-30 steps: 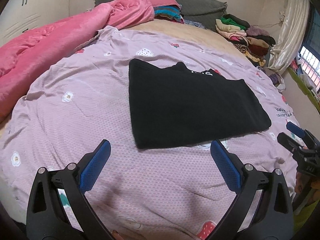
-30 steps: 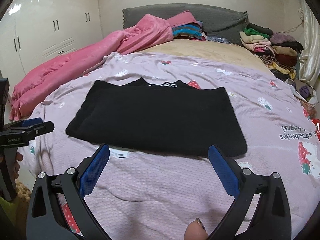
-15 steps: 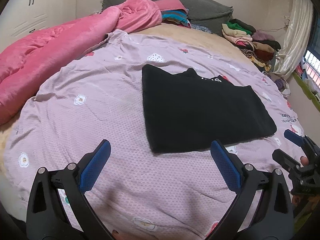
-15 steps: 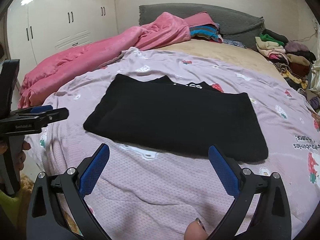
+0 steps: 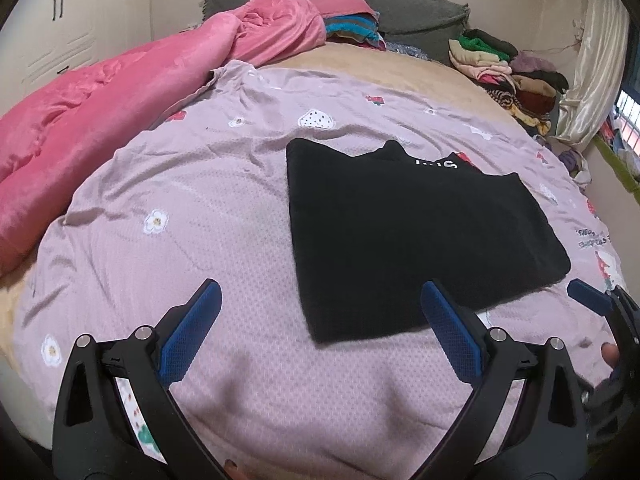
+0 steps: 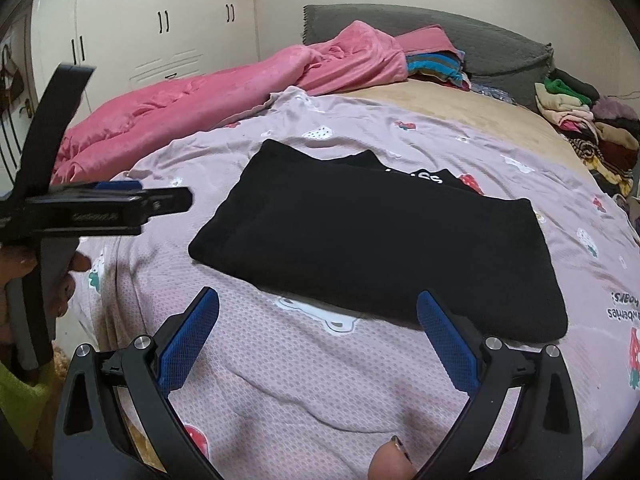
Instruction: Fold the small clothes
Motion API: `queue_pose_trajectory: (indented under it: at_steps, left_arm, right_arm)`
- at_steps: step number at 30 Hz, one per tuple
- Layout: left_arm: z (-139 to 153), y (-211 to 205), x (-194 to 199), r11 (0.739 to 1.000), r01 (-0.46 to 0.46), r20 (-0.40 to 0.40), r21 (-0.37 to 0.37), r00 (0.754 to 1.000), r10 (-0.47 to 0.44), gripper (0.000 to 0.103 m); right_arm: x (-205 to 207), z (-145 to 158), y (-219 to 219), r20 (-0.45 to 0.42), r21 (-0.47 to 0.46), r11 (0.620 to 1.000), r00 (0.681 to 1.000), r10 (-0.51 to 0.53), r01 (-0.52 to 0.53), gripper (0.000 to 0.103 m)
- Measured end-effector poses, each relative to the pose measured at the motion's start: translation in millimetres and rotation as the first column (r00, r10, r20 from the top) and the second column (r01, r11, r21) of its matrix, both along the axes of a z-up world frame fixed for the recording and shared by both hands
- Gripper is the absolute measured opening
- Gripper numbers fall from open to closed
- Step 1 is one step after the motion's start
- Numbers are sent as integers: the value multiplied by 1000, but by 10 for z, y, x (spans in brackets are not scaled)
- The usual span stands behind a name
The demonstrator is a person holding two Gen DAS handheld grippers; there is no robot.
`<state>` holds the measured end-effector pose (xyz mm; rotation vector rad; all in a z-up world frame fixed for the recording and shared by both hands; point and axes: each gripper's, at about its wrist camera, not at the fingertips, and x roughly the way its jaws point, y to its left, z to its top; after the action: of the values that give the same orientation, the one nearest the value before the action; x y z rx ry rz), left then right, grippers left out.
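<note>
**A folded black garment waits between two spread grippers**

The black garment [image 5: 404, 236] lies flat on the lilac bedspread [image 5: 168, 216], right of centre in the left wrist view and across the middle of the right wrist view, already doubled over with white lettering showing at its upper edge. The left gripper [image 5: 320, 328] and the right gripper [image 6: 318, 332] both hover above the bedspread with jaws spread wide, holding nothing.

The likely risk is a pinch that catches only the top layer, or the bedspread with it, which would drag the fold askew. How many layers lie at the near edge is hard to tell against the black.

Compared with a second ago, both grippers have pulled back and swung left, so the garment sits further right in each frame.
</note>
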<state>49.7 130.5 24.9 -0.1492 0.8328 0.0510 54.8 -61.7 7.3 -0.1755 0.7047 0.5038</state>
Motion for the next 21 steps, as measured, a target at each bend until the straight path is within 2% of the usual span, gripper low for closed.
queue_pose_trajectory:
  at_steps: [21]
  left_arm:
    - [-109, 72, 638, 999, 17, -38, 43, 999, -16, 93]
  right_arm:
    - [207, -194, 346, -4, -52, 998, 999, 42, -42, 99]
